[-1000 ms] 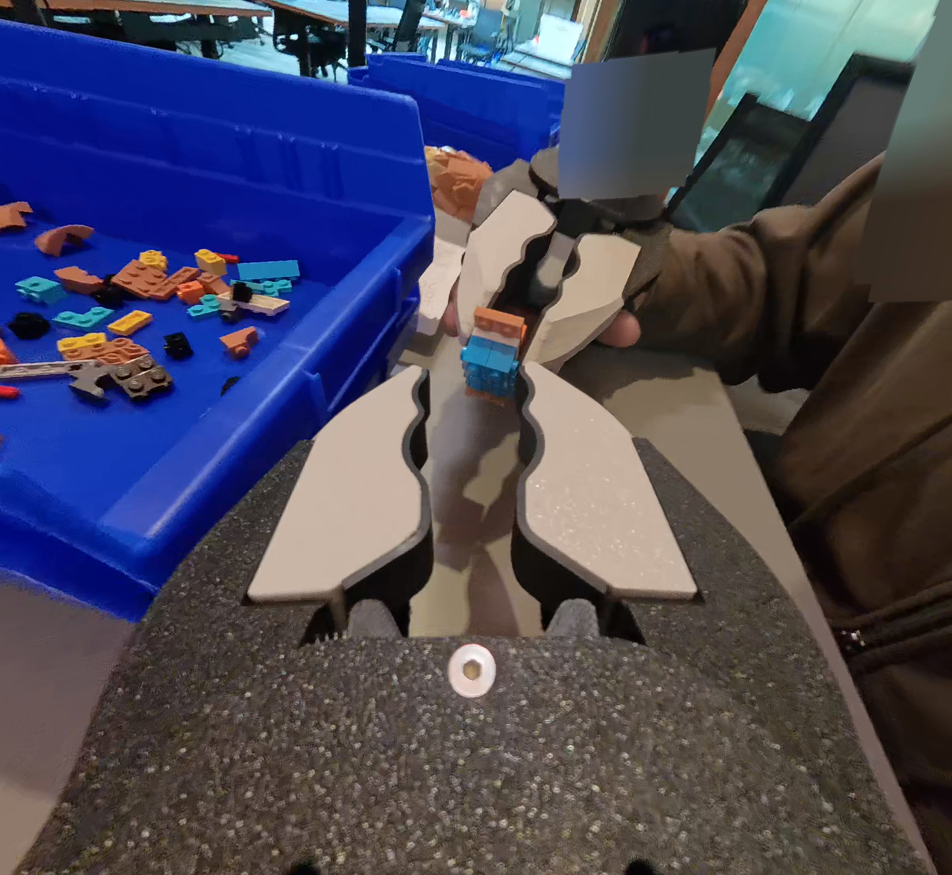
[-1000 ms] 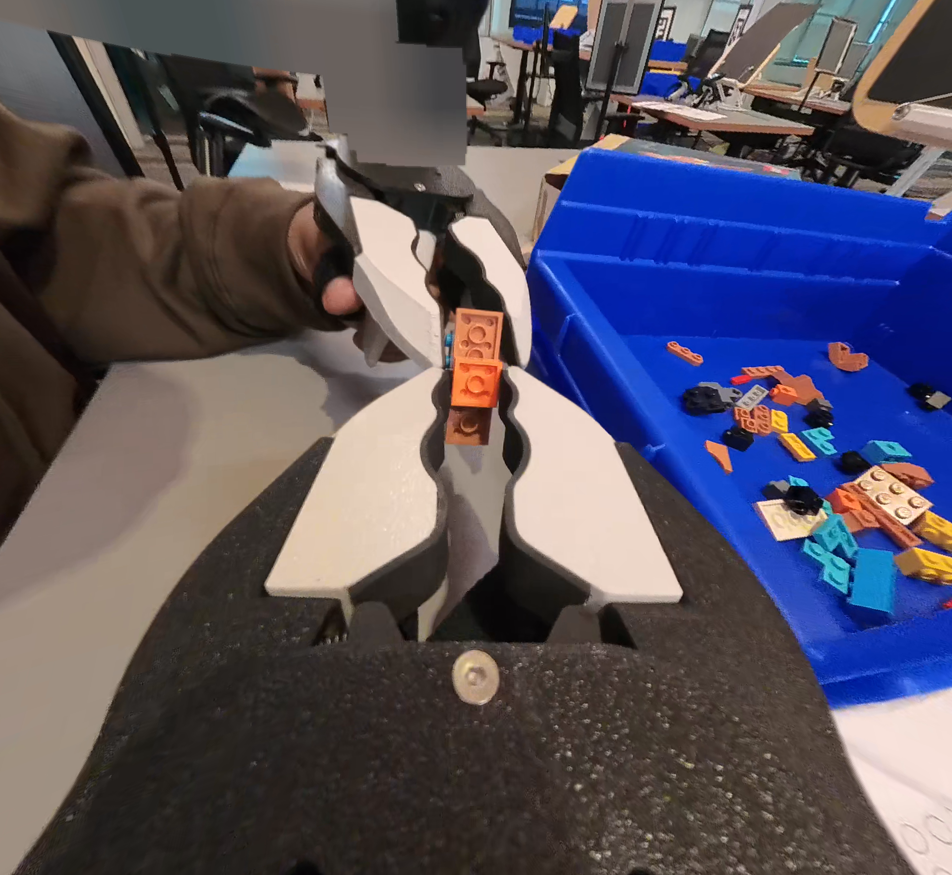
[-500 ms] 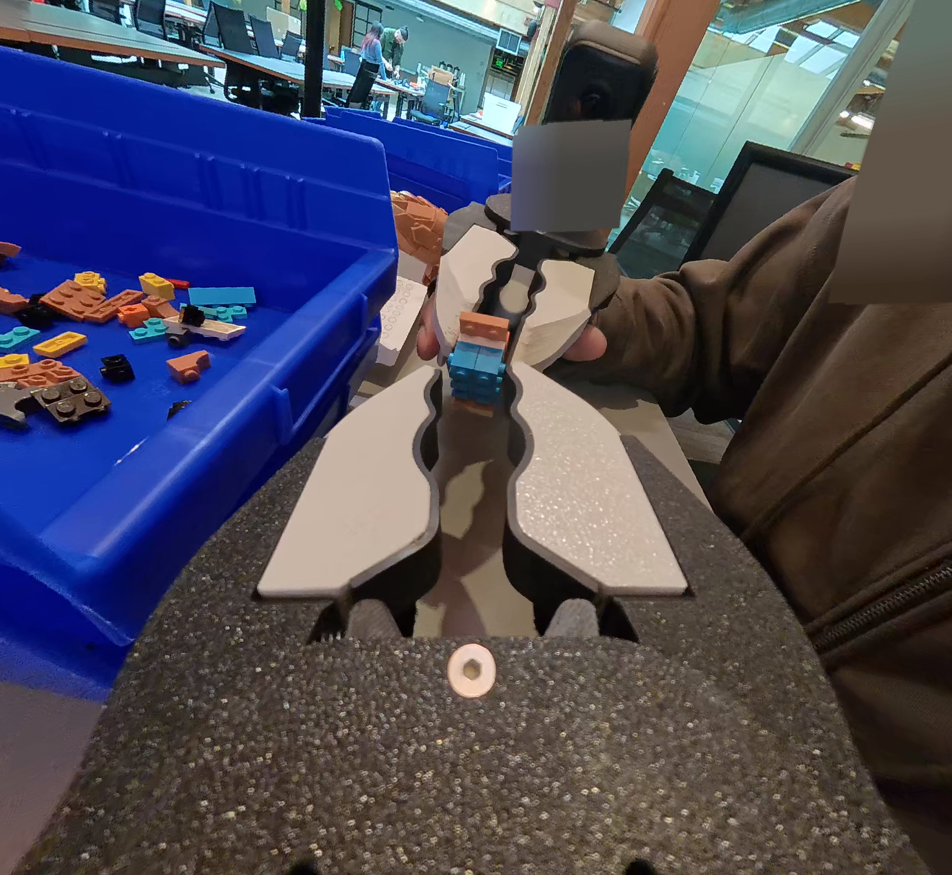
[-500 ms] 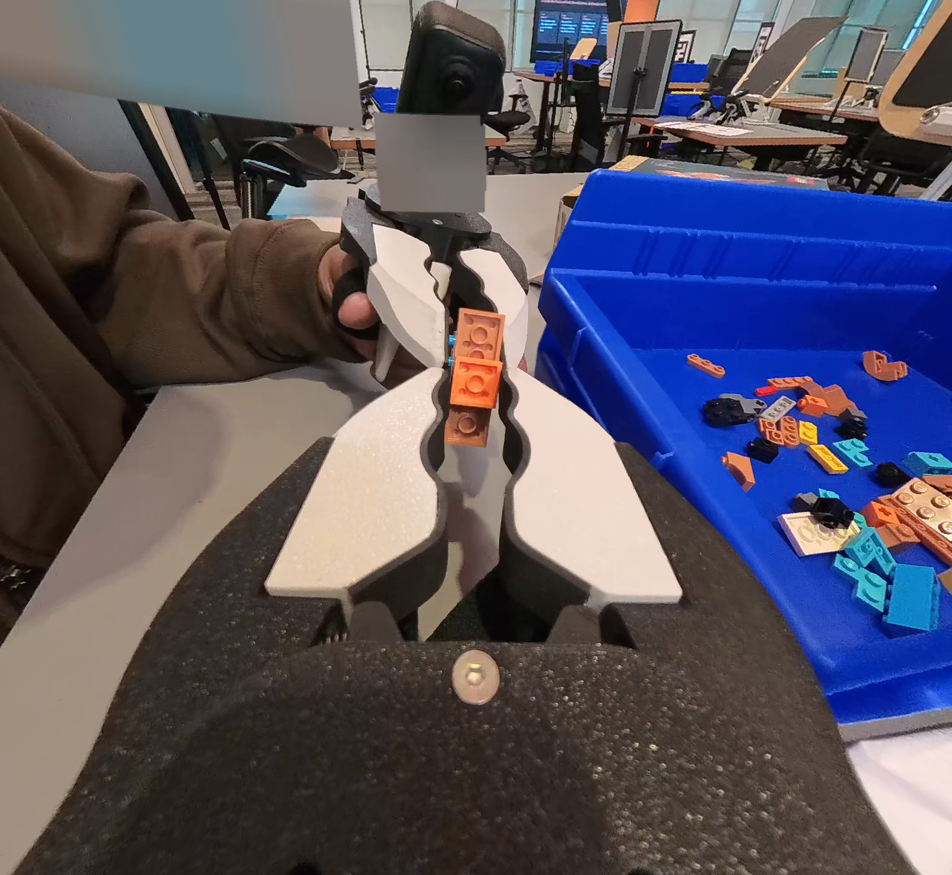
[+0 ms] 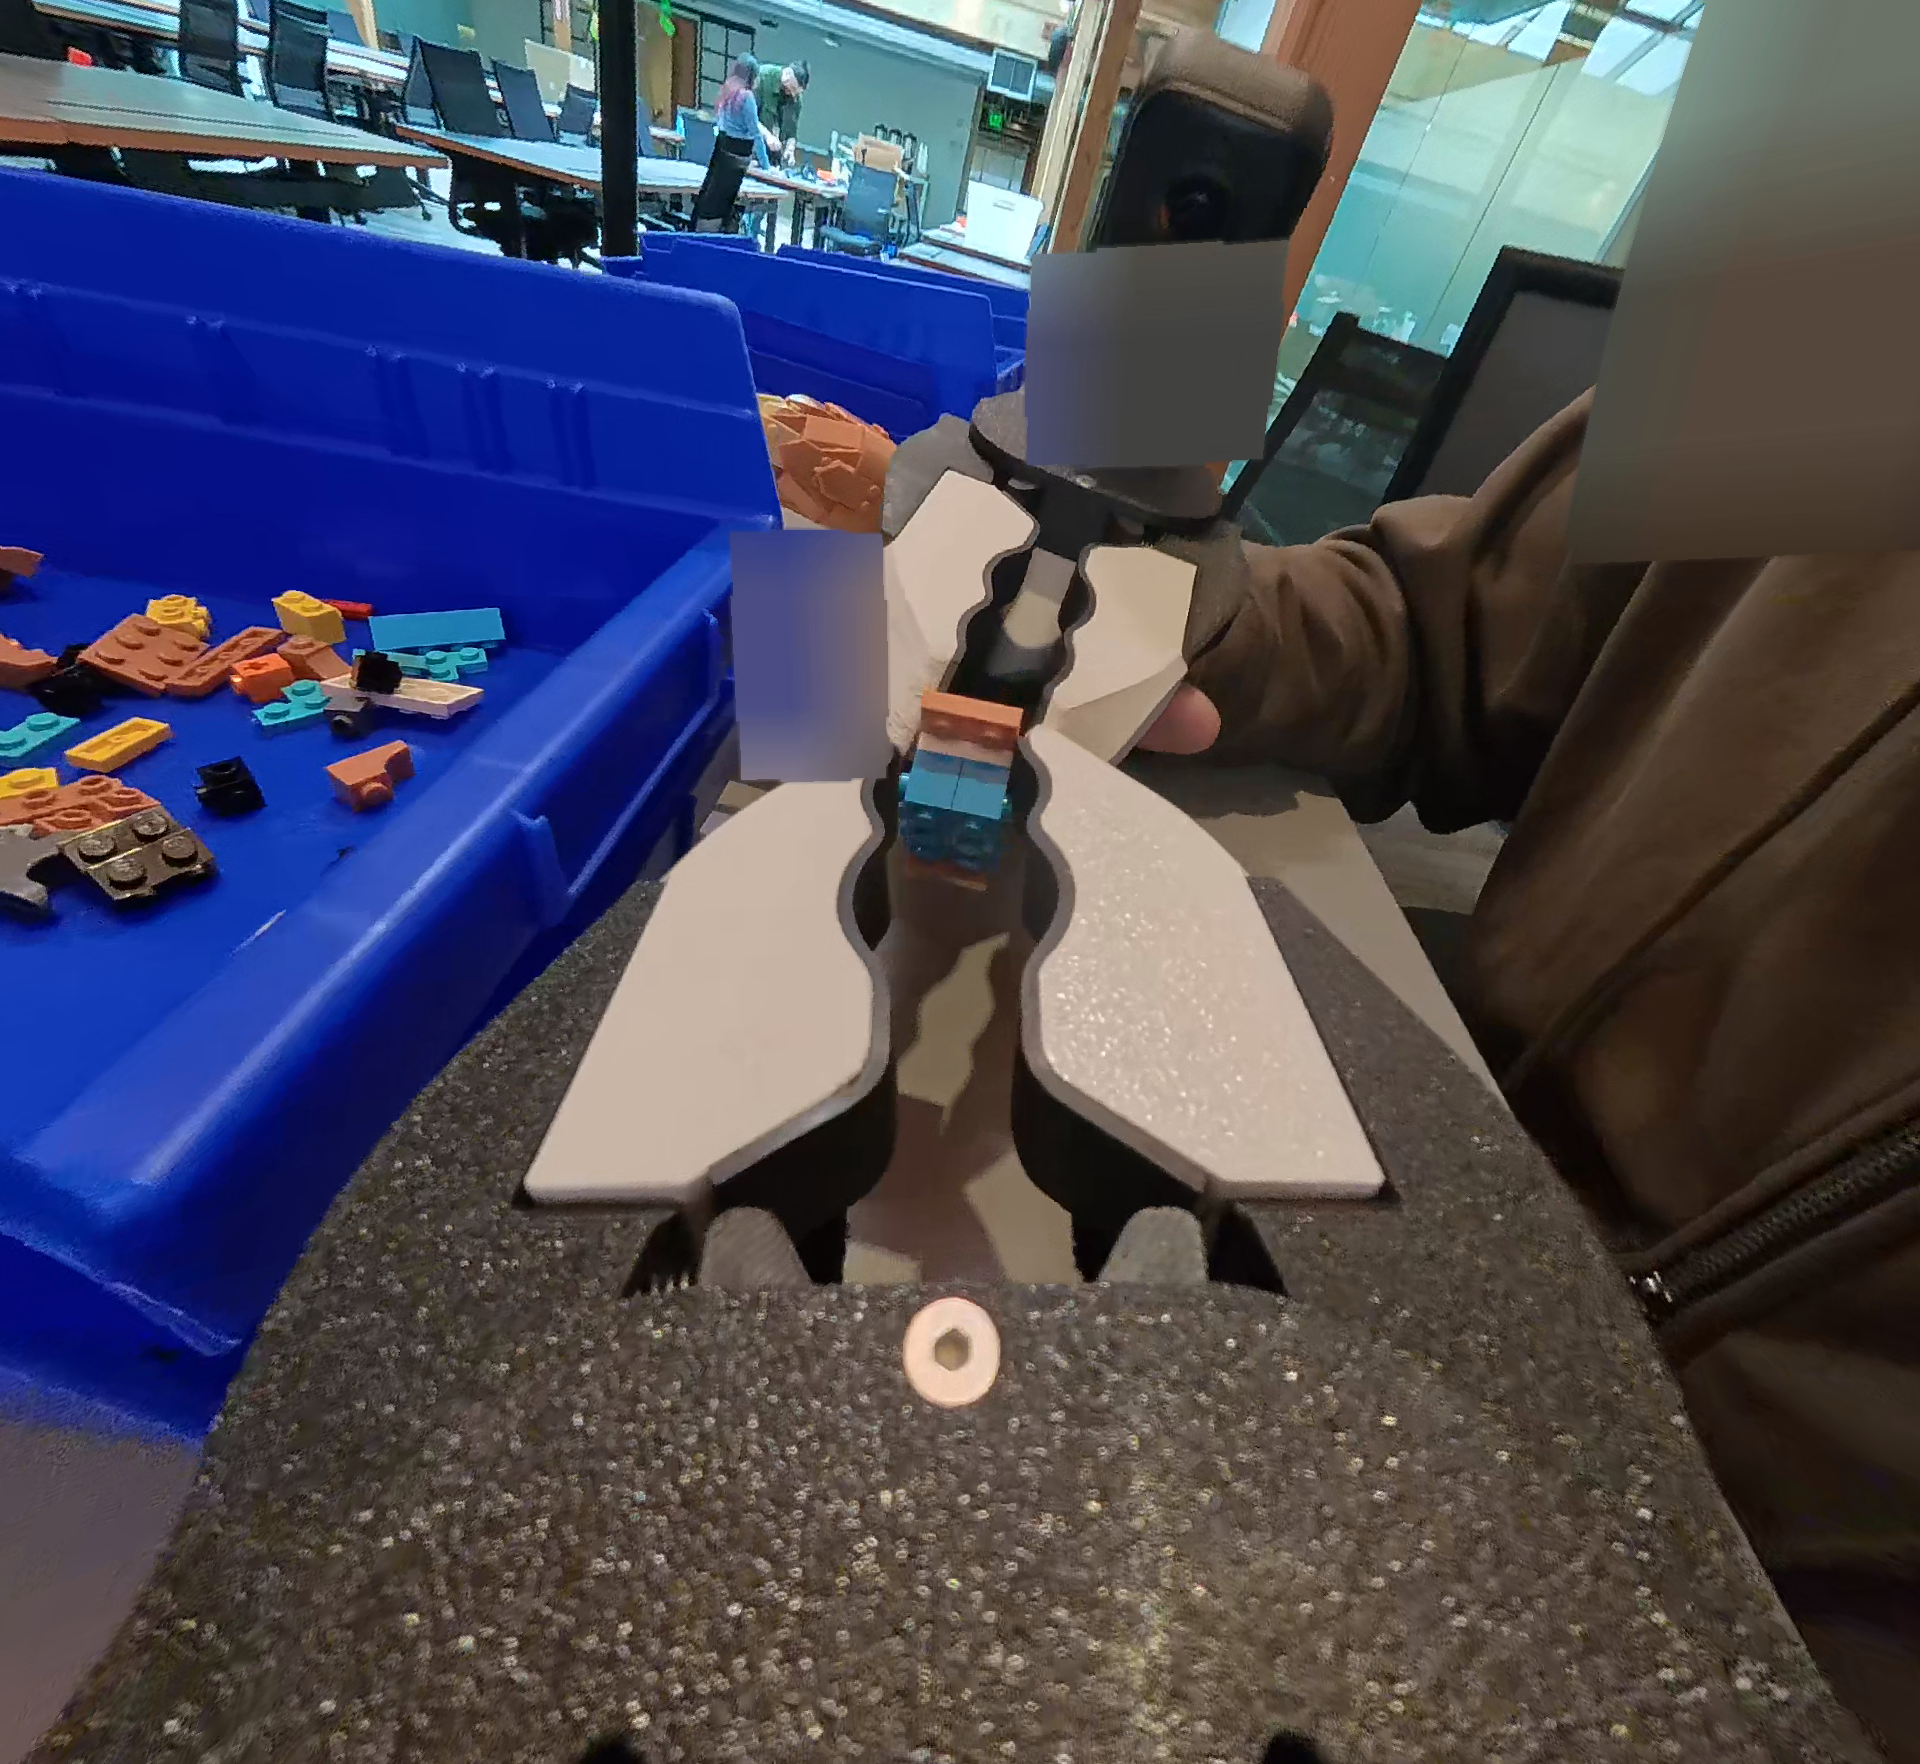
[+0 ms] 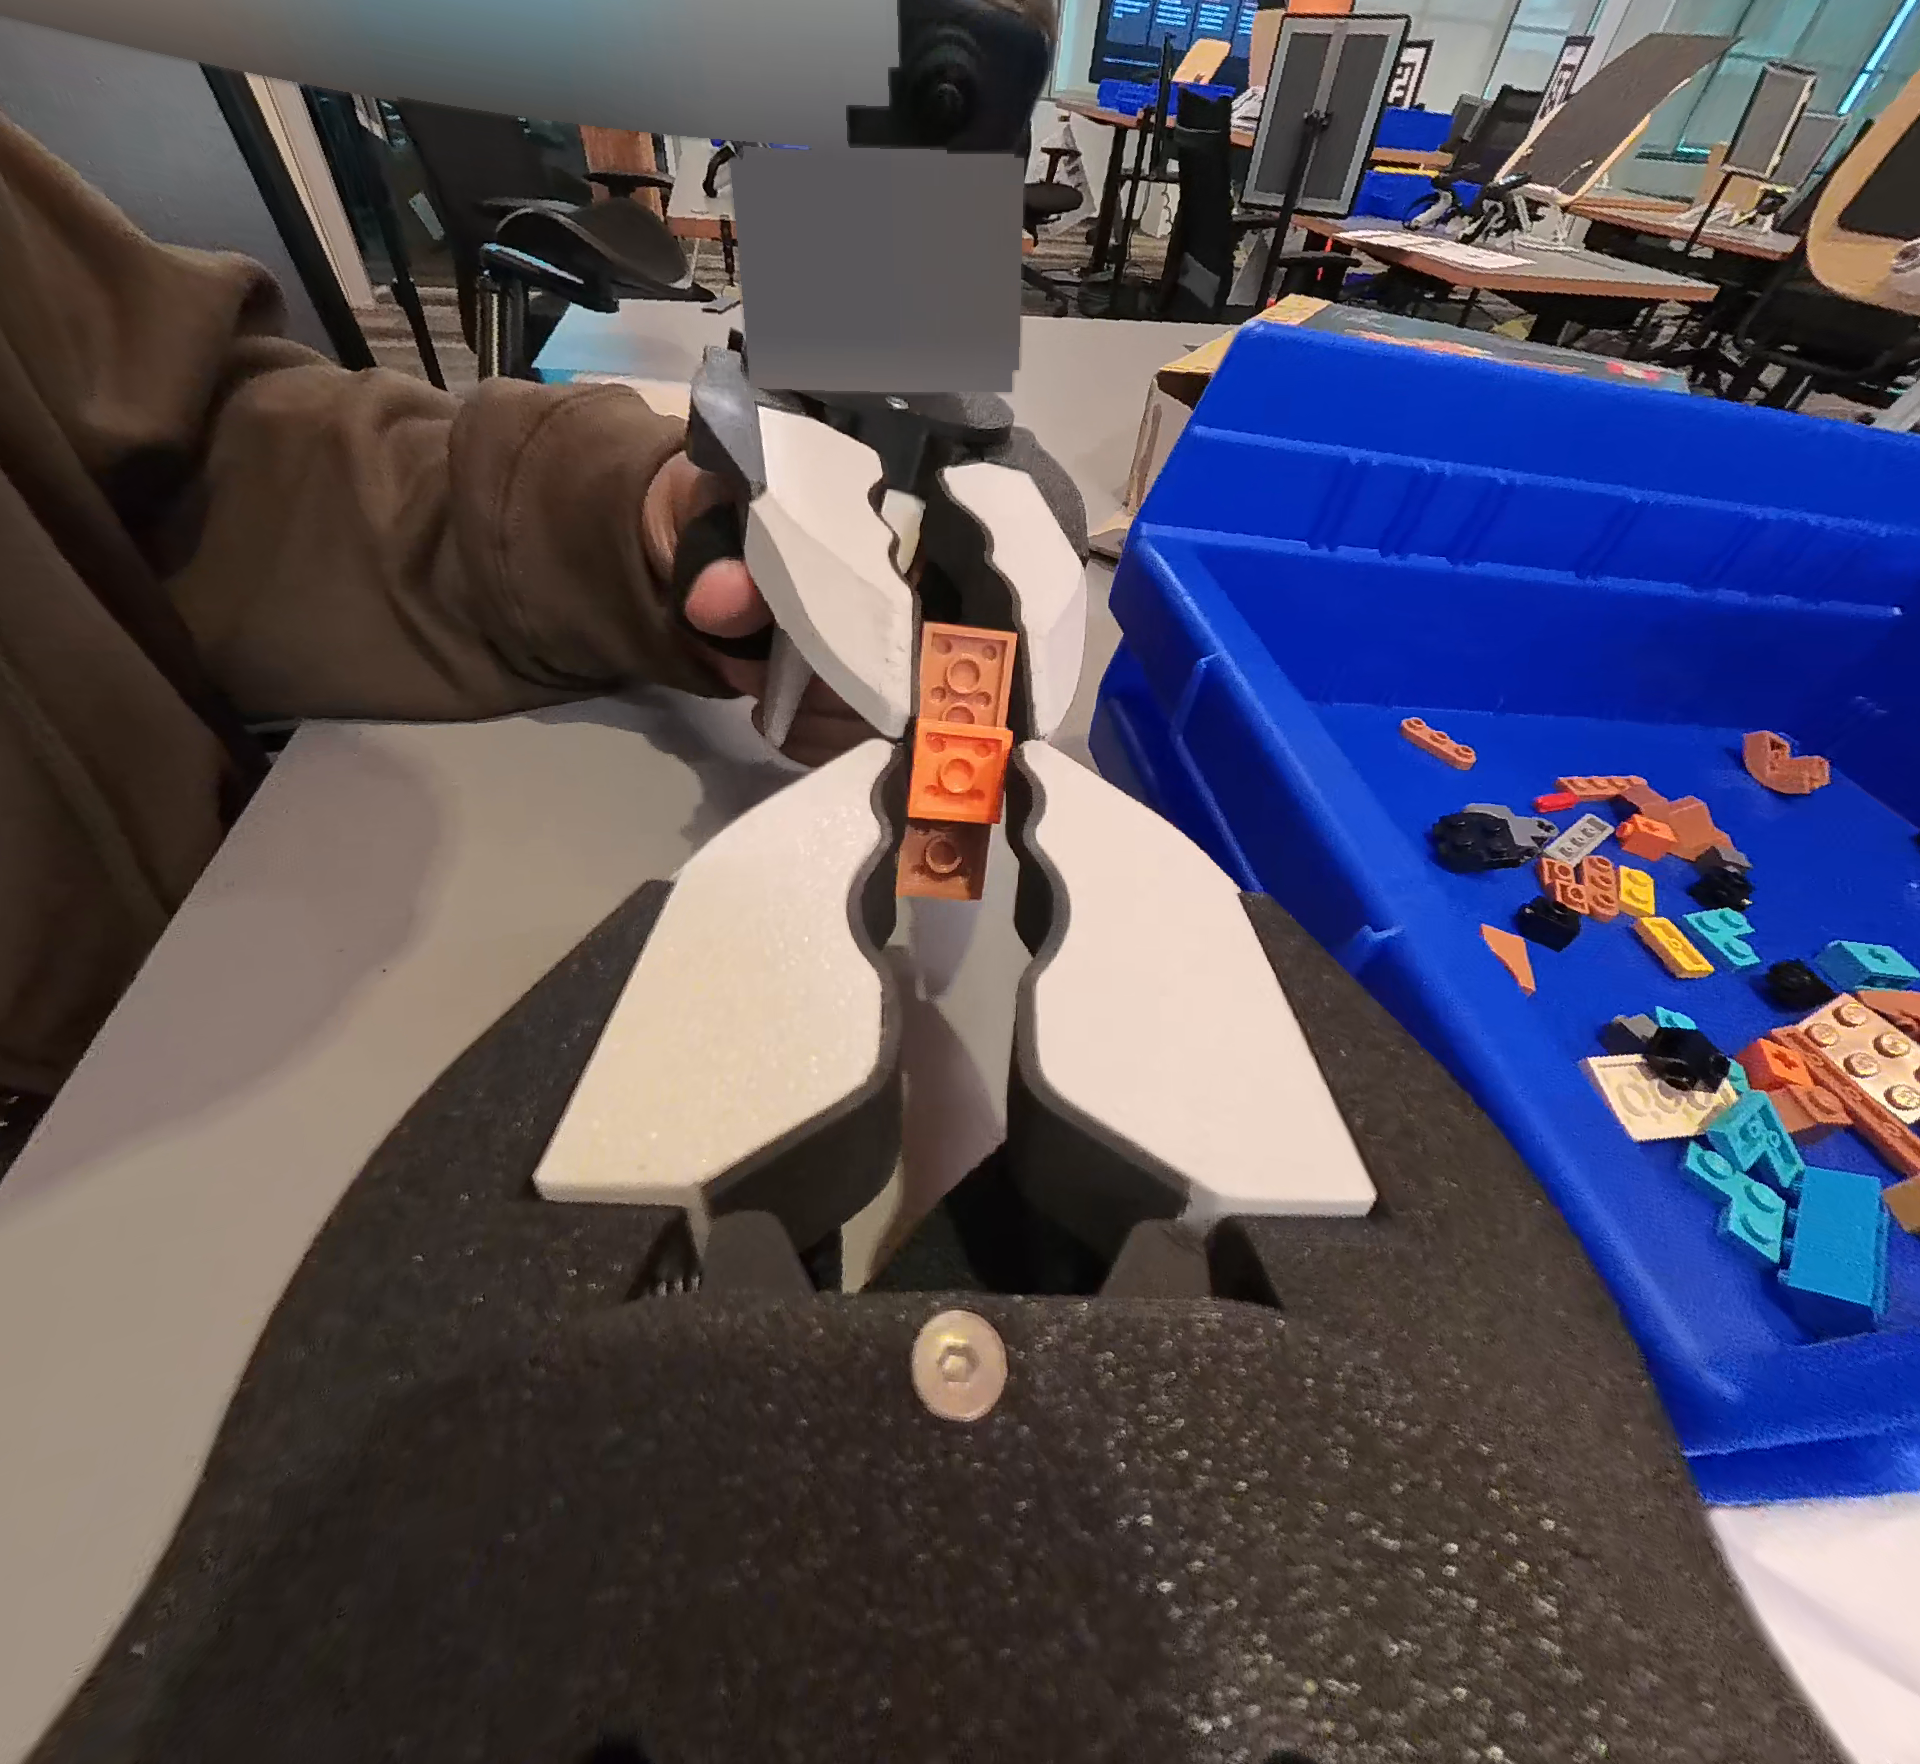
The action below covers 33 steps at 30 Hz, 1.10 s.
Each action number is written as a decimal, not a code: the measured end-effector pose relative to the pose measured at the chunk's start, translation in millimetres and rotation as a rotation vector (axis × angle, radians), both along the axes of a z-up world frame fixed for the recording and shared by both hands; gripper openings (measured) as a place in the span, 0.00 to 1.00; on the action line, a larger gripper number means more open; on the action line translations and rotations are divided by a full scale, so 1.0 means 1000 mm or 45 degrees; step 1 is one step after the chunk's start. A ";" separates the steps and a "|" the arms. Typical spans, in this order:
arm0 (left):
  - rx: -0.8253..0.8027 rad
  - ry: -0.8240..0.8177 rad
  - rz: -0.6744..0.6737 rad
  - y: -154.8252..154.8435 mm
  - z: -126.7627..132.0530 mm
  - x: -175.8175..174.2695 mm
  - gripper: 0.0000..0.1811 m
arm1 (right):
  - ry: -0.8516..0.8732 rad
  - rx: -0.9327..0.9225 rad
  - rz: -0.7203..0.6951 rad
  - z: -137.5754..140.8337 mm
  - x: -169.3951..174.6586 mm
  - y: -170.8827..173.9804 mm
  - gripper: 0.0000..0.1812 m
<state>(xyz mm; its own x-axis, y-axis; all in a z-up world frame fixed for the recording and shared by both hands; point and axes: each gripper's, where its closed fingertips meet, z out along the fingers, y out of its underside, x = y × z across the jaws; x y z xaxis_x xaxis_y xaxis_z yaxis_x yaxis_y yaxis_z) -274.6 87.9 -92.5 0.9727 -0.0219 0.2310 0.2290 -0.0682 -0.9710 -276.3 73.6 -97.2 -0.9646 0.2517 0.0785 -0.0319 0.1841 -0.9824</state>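
My left gripper (image 5: 951,779) and my right gripper (image 6: 954,758) meet tip to tip above the grey table (image 6: 364,883), both shut on one small brick stack. In the left wrist view the stack (image 5: 953,821) shows blue bricks with a brown one on top, and the right gripper (image 5: 971,727) faces me. In the right wrist view the stack (image 6: 943,857) shows light orange, bright orange and brown undersides, and the left gripper (image 6: 966,722) grips its far end. A hand in a brown sleeve (image 6: 416,551) holds each gripper.
A blue bin (image 5: 416,883) stands beside the grippers, on the left in the left wrist view and on the right (image 6: 1351,654) in the right wrist view. Several loose bricks (image 6: 1662,893) lie in it. Office desks and chairs are behind. My two grippers' fingertips are within a few centimetres of each other.
Both grippers keep their hold on the stack. The joined pair has shifted a little, and both views now show more of the room behind.
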 end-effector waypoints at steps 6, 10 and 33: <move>-0.057 0.063 -0.011 0.000 -0.004 0.002 0.11 | 0.079 0.063 -0.001 -0.001 0.002 0.001 0.11; -0.090 0.104 -0.019 -0.002 -0.006 0.003 0.11 | 0.090 0.085 0.020 -0.002 0.004 0.001 0.10; -0.538 0.053 -0.071 -0.020 -0.056 0.003 0.12 | -0.115 -0.335 0.024 0.033 -0.005 0.033 0.09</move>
